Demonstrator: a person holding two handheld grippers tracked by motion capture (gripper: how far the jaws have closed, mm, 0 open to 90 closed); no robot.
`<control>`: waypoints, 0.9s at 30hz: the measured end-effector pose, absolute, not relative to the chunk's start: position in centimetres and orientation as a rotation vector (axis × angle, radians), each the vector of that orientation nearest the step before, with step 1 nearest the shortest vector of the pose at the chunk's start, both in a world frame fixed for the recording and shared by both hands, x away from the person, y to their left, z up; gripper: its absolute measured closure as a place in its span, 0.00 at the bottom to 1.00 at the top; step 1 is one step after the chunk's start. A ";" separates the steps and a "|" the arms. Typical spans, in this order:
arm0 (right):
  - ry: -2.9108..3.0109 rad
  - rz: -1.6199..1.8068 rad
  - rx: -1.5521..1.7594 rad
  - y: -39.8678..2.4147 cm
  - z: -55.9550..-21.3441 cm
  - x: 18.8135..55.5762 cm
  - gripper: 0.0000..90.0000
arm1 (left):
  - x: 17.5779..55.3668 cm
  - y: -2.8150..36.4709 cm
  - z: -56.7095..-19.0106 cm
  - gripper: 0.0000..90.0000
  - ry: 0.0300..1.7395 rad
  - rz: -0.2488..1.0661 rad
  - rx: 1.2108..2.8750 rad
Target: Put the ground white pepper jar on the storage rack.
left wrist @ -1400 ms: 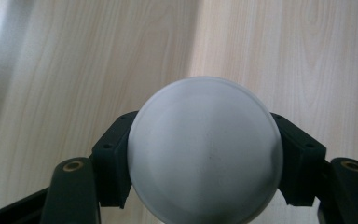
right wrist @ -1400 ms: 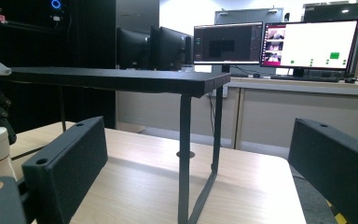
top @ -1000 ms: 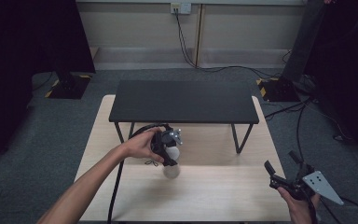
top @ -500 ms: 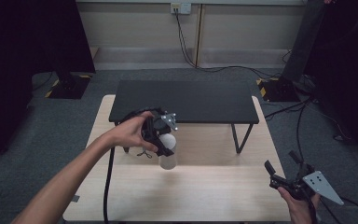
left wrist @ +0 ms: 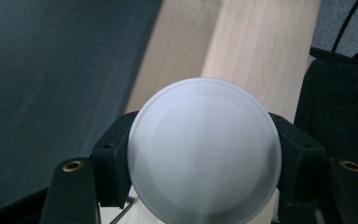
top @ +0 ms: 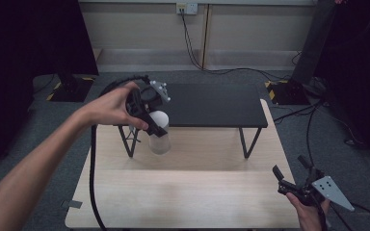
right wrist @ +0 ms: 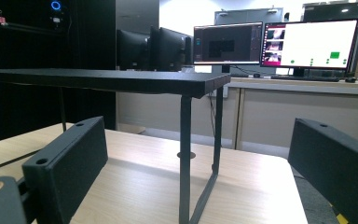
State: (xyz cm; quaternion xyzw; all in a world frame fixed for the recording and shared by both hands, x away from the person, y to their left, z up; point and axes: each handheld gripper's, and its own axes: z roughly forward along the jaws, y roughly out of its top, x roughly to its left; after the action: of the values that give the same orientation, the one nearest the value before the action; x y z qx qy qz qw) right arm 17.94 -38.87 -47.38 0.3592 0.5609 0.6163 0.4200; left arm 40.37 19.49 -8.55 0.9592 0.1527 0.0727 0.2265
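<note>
White plastic cup, clamped in left hand-held gripper, lifted beside black shelf

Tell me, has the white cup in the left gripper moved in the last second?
Yes. The white cup, shut in the left gripper, has risen from the wooden table toward the front left edge of the black shelf.

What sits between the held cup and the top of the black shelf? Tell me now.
Nothing visible. The left gripper holds the white cup in the air at the front left edge of the black shelf, whose top looks bare. Only that front edge lies between them; the cup's base hangs below it.
</note>
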 end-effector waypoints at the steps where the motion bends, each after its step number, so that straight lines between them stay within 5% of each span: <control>1: 1.408 1.544 0.901 -38.9 -47.4 17.9 0.04 | 40.3 19.5 -8.1 0.37 0.425 0.210 2.643; 13: 1.404 1.547 0.903 -38.9 -47.4 17.9 0.04 | 42.0 21.2 -3.5 0.37 0.619 0.295 2.584; 27: 1.405 1.545 0.907 -39.1 -47.4 17.9 0.04 | 45.9 24.5 -4.3 0.37 0.841 0.353 2.540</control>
State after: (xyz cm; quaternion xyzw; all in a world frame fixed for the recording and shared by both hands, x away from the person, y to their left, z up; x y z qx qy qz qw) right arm 17.93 -39.05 -47.44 0.3615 0.5604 0.6161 0.4190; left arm 45.89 24.46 -4.33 0.9182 0.3040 0.1276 0.2195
